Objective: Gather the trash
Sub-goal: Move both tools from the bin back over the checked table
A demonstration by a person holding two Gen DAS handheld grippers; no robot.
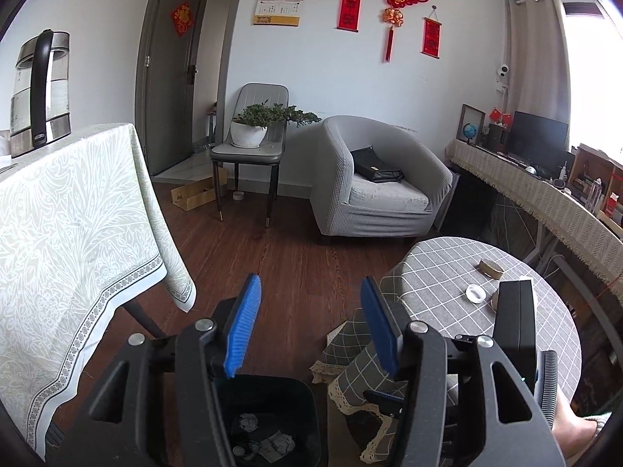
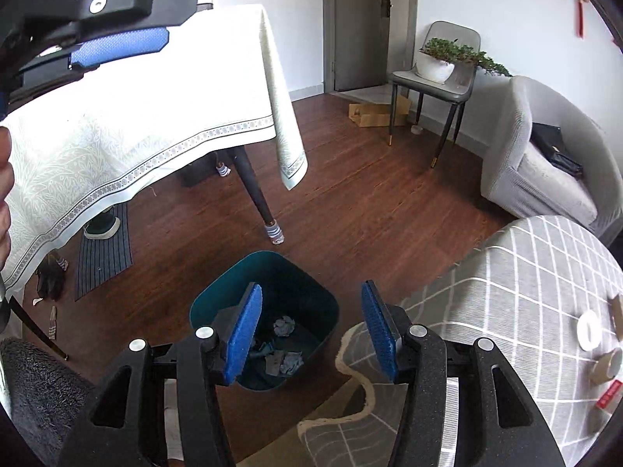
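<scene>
As both tools hung over the floor between the two tables, this was how things stood.

Left gripper [image 1: 307, 327]: its blue pads stood apart with nothing between them; it hovered above the bin.

Right gripper [image 2: 309, 329]: also parted and empty, tilted down at the bin from higher up.

Bin [image 2: 202, 307]: a dark teal tub on the wooden floor [image 2: 370, 202], just beside the hanging edge of the checked cloth.

Trash [image 2: 284, 327]: several crumpled grey paper wads lay at the bottom of the bin, so that much of the collecting looked done.

Round table [image 1: 440, 257]: under its checked cloth it bore a white tape roll [image 1: 476, 294] and a brown roll [image 1: 490, 268]; whether these counted as trash I could not tell.

Floor leftovers: a flat piece of cardboard [image 2: 373, 114] and a small roll lay by the grey chair [image 2: 436, 78], perhaps waiting to be picked up.

Left view only: the glass kettle [image 1: 39, 93] in full on the pale tablecloth, the armchair [image 1: 381, 179] whole, the long desk with a monitor.

Right view only: the whole bin mouth, the space under the pale-clothed table [image 2: 136, 116] with a striped mat [image 2: 103, 253] and small scraps, too blurred to name, and the left tool seen from the side at upper left.
</scene>
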